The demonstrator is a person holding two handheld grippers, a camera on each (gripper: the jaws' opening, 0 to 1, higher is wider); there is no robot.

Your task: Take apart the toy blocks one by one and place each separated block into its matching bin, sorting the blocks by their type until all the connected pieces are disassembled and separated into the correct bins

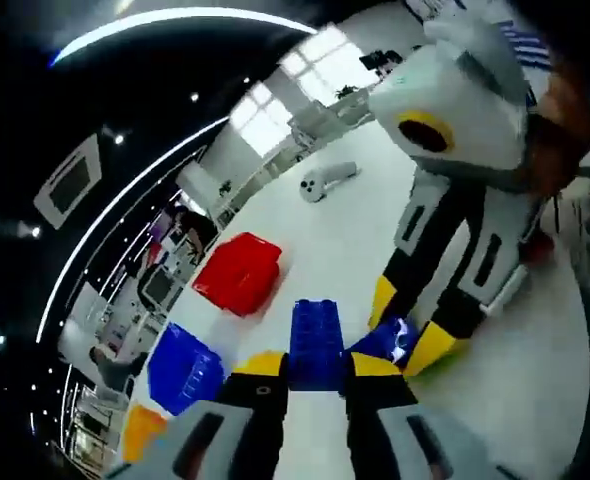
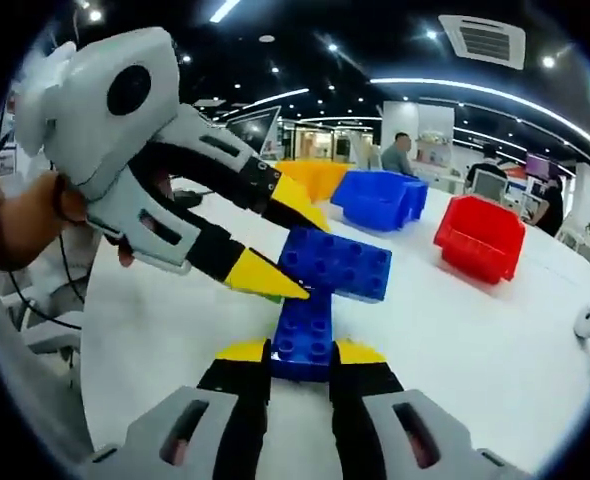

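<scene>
In the right gripper view we see two joined blue blocks forming a T above the white table [image 2: 475,330]. The lower blue block [image 2: 303,343] has its long axis running straight away from us along the jaws, studs facing up; our right gripper [image 2: 301,362] is closed on its near end, one yellow tip on each side. The upper blue block [image 2: 337,262] lies crosswise on its far end, long axis running left to right, studs up. Our left gripper [image 2: 275,240] reaches in from the left, angled downward, its yellow tips closed on the left end of that crosswise block, with a hand [image 2: 20,225] behind its white body.

In the left gripper view the left gripper [image 1: 315,372] clamps a blue block [image 1: 316,343] that runs away from the camera. Beyond the blocks, on the table, stand a red bin [image 2: 480,238], a blue bin [image 2: 383,198] and an orange bin [image 2: 315,176], all well apart from the blocks. A white controller [image 1: 325,181] lies farther off.
</scene>
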